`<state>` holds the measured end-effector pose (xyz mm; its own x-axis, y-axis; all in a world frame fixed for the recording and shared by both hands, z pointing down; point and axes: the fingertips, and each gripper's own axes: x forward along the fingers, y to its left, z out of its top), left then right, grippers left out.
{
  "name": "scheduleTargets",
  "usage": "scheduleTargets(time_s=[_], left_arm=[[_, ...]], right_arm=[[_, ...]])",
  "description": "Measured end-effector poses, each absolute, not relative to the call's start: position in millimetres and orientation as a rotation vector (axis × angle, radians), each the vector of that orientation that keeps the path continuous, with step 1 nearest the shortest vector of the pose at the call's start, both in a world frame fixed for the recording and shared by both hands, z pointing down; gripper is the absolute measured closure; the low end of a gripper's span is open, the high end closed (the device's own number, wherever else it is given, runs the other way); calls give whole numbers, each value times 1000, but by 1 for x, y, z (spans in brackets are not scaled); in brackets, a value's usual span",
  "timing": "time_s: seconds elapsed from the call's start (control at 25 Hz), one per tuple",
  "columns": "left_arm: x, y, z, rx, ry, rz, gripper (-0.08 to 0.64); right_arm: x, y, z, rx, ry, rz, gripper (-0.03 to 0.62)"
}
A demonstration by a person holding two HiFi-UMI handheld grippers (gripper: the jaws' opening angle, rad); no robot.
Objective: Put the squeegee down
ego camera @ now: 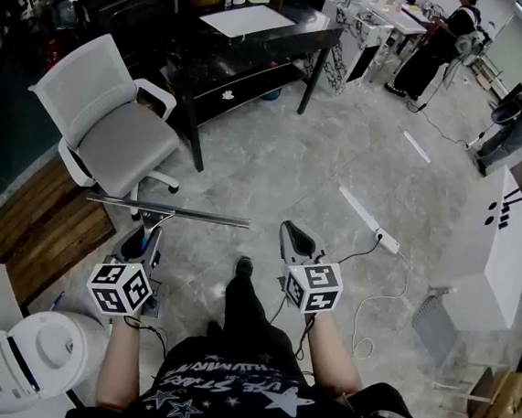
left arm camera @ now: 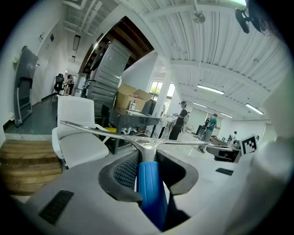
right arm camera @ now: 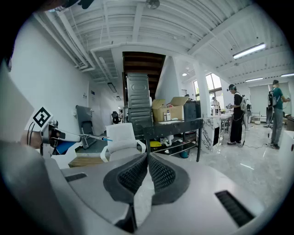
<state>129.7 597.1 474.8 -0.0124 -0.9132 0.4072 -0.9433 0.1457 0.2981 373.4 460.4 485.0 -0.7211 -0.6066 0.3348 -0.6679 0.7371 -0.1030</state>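
Note:
The squeegee has a blue handle (left arm camera: 150,188) and a long metal blade (left arm camera: 138,137). My left gripper (left arm camera: 149,156) is shut on the handle, and the blade stands crosswise just past the fingertips. In the head view the blade (ego camera: 169,210) is held level in the air above the floor, in front of my left gripper (ego camera: 145,249) and near the white chair. My right gripper (ego camera: 296,242) hangs to the right of it, apart from the squeegee. Its jaws meet at the tips (right arm camera: 147,156) with nothing held. The right gripper view shows the blade (right arm camera: 87,137) at the left.
A white office chair (ego camera: 113,125) stands just beyond the blade, with a black table (ego camera: 250,37) behind it. A wooden step (ego camera: 48,229) and a white bin (ego camera: 26,360) lie at the left. A power strip (ego camera: 366,218) and cable cross the marble floor; a white counter (ego camera: 495,254) is at the right.

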Motion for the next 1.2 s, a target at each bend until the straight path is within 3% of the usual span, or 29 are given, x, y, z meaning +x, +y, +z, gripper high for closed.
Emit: scheduleTargets(time_s=[0.68, 1.2], left_arm=[[134, 607, 487, 1813, -1880, 128, 423], [79, 464, 471, 1820, -1892, 96, 423]], right_arm=[[380, 483, 506, 1033, -2623, 372, 540], [333, 331, 489, 1084, -2675, 397, 540]])
